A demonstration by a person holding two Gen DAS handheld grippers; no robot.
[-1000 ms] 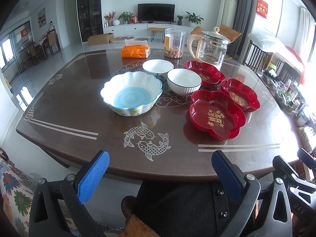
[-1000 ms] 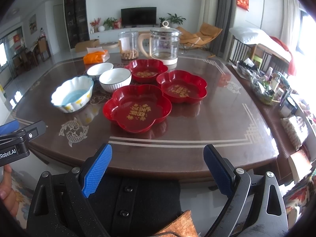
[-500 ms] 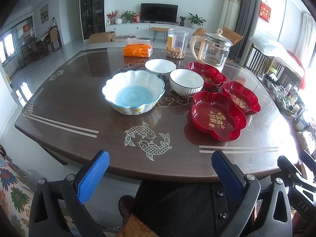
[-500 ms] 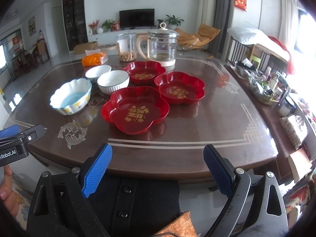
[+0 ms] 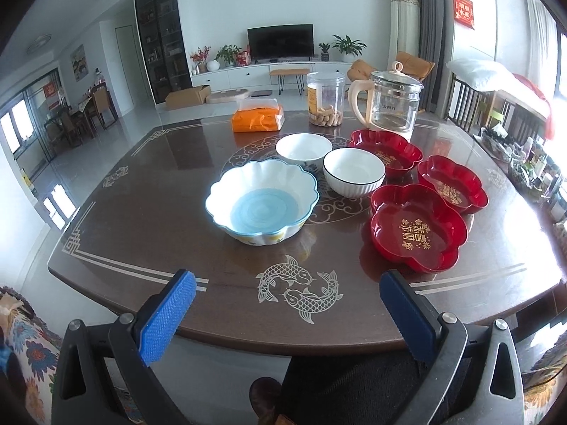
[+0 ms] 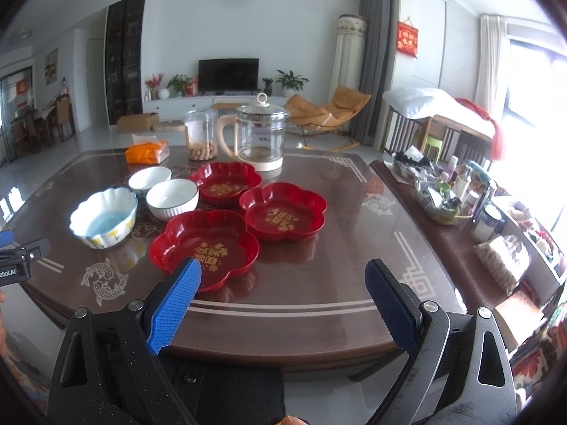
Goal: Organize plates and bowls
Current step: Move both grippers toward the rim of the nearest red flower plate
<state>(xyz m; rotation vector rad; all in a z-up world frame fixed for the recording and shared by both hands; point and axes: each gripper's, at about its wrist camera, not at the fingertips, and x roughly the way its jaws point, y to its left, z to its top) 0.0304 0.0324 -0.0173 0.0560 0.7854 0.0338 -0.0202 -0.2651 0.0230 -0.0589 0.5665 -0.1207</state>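
Nothing grasped yet. Landmark: fish inlay (image 5: 299,292) at the near edge of the desk (image 5: 117,191). Left claw (image 5: 283,310) gapes wide and empty above that edge, lined up on the scalloped blue bowl (image 5: 262,202) just behind-left of the inlay. Two white bowls (image 5: 354,171) sit further back. Three red flower plates (image 5: 418,228) cluster right of the inlay, unstacked. Right claw (image 6: 283,292) also wide, empty, hovering at the nearest red plate's rim; probably first pick for stacking.
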